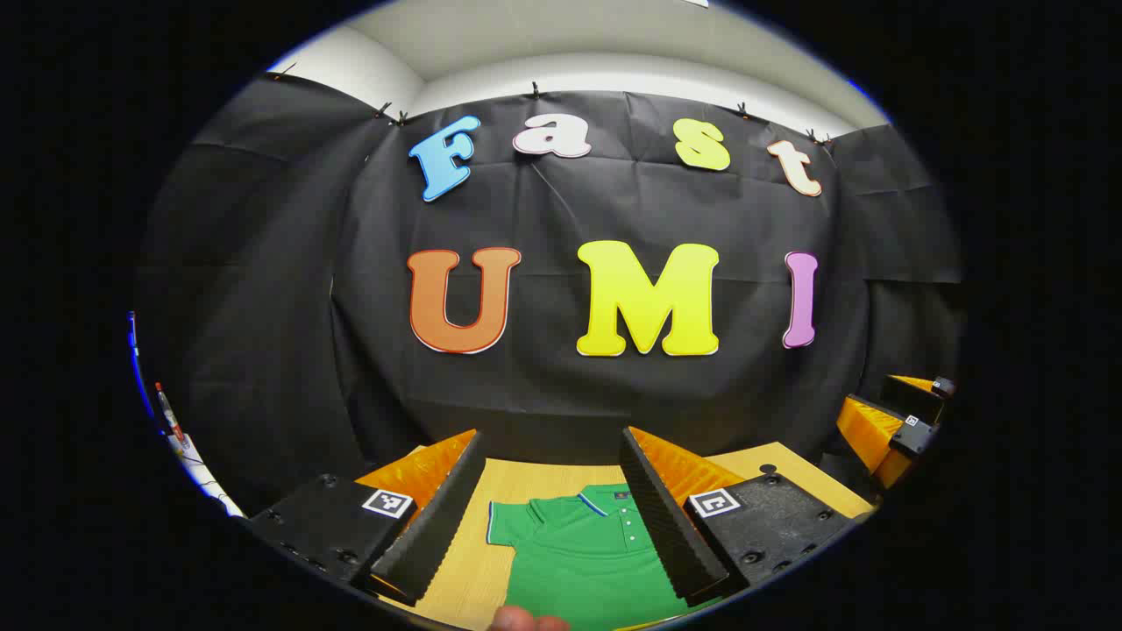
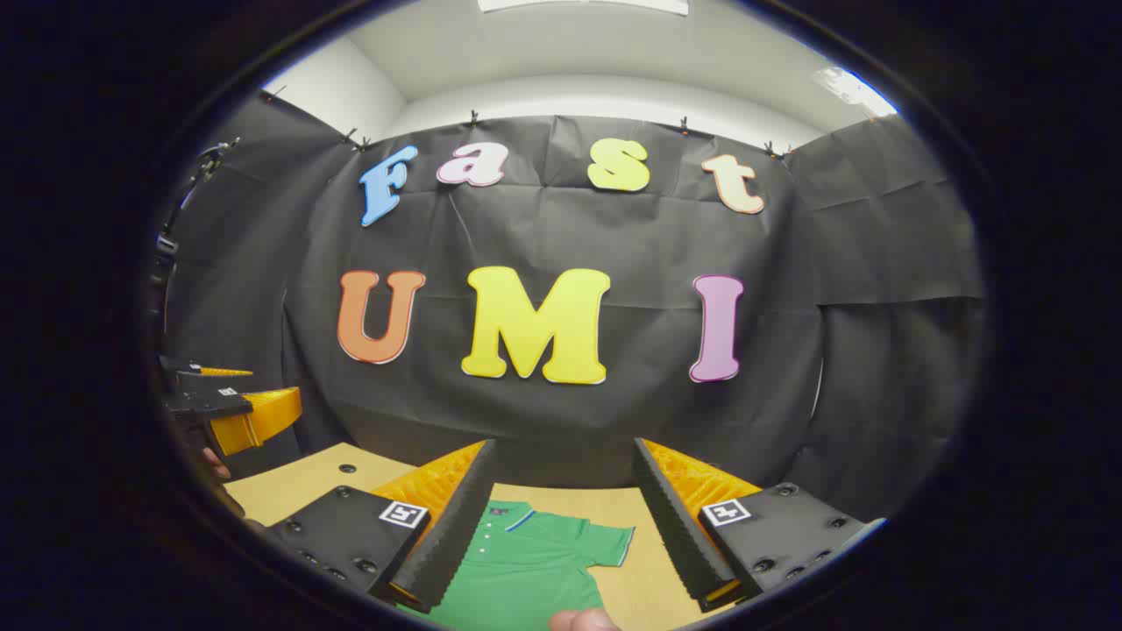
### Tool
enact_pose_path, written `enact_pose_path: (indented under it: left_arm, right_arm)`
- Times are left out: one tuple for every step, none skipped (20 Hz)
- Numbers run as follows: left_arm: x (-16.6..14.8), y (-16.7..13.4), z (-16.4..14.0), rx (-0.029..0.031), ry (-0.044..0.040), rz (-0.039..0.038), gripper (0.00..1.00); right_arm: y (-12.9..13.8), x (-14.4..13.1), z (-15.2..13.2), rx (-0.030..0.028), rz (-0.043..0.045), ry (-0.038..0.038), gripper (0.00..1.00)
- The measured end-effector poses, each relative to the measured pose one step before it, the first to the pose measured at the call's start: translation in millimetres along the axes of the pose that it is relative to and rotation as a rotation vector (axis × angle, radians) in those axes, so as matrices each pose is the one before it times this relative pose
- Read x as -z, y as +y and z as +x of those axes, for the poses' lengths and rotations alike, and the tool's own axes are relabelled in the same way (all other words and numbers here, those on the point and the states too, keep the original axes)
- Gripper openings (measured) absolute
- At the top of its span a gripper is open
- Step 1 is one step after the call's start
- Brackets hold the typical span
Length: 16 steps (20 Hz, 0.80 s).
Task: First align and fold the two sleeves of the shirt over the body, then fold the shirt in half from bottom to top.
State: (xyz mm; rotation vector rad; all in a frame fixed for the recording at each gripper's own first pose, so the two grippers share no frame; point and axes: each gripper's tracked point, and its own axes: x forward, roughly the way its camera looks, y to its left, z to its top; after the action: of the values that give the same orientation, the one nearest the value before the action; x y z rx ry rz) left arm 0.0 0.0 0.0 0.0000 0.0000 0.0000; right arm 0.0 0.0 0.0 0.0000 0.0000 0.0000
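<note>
the left gripper (image 1: 550, 517) hangs above the table (image 1: 465, 570) with its jaws spread wide, grasping nothing; between its fingers lies the green shirt (image 1: 583, 561), flat, collar toward the wall, one short sleeve (image 1: 507, 523) reaching out over bare wood; the right gripper (image 2: 561, 517) is likewise released and clear of the cloth, the shirt's other sleeve (image 2: 605, 539) ending short of the table's far edge, with open wood beside it.
</note>
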Motion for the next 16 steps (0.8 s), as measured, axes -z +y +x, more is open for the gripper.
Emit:
enact_pose_path:
  left_arm:
    - [0.93, -1.02, -0.24, 0.00124, -0.00215, -0.00094, 0.98]
    - [0.03, -1.18, 0.41, 0.00304, 0.00034, 0.00245, 1.00]
    - [-1.00, -1.12, 1.04, 0.00264, -0.00169, 0.00245, 0.98]
    - [-0.67, -0.66, 1.27, 0.00327, -0.00196, 0.00107, 0.99]
    - [-0.95, -1.35, 0.49, 0.00476, -0.00279, 0.00068, 0.99]
    - [-0.74, -0.28, 0.57, -0.00040, -0.00541, 0.00102, 0.98]
    - [-1.83, 0.83, 0.17, -0.00342, -0.00732, 0.00108, 0.99]
    - [-0.97, -0.60, 0.37, -0.00013, -0.00503, 0.00100, 0.98]
    - [-0.41, -2.26, 0.88, 0.00665, -0.00333, 0.00089, 0.98]
    - [-0.29, -0.52, 0.17, 0.00240, -0.00074, 0.00075, 0.98]
    - [0.29, 0.21, 0.30, 0.00012, -0.00101, -0.00017, 1.00]
    - [0.57, -1.97, 0.77, 0.00365, 0.00076, -0.00065, 0.99]
    - [0.56, -1.23, 0.07, 0.00268, 0.00179, -0.00057, 0.99]
    - [-0.12, 0.09, -0.79, 0.00036, -0.00017, 0.00032, 0.98]
    - [-0.17, -0.24, -0.10, -0.00151, -0.00072, 0.00024, 0.98]
    - [-0.50, -0.83, -0.26, -0.00024, -0.00164, -0.00094, 0.98]
  right_arm:
    - [-0.71, 1.04, 0.25, -0.00039, -0.00392, 0.00233, 0.94]
    - [-0.79, 2.33, 0.35, -0.00059, -0.00333, 0.00391, 0.94]
    - [-0.10, 1.03, 0.76, -0.00193, 0.00118, 0.00456, 0.94]
    - [-0.98, 0.77, 1.57, 0.00157, 0.00508, 0.00306, 0.94]
    - [-0.32, -0.50, 0.22, 0.00062, 0.00638, 0.00329, 0.94]
    - [-1.01, 0.18, 0.65, 0.00113, 0.00225, 0.00166, 0.94]
    - [0.41, -1.23, 1.22, -0.00151, -0.00076, -0.00202, 0.94]
    - [-0.03, -0.19, -0.20, 0.00058, -0.00185, -0.00158, 0.94]
    - [-0.15, 0.09, 0.53, -0.00061, 0.00080, 0.00179, 0.94]
    - [0.52, 2.78, 0.00, -0.00029, 0.00167, 0.00446, 0.94]
    - [0.10, 1.23, -0.35, -0.00155, 0.00138, 0.00382, 0.94]
    - [-0.85, 1.85, -1.53, -0.00125, -0.00034, 0.00590, 0.94]
    - [-1.08, 1.84, 0.82, 0.00111, 0.00223, 0.00558, 0.94]
    - [-1.64, 1.32, 1.55, 0.00347, 0.00559, 0.00682, 0.94]
    - [-1.46, 1.41, 0.40, 0.00326, 0.00857, 0.00872, 0.94]
    - [-1.88, 2.87, -0.34, 0.00382, 0.00491, 0.00719, 0.94]
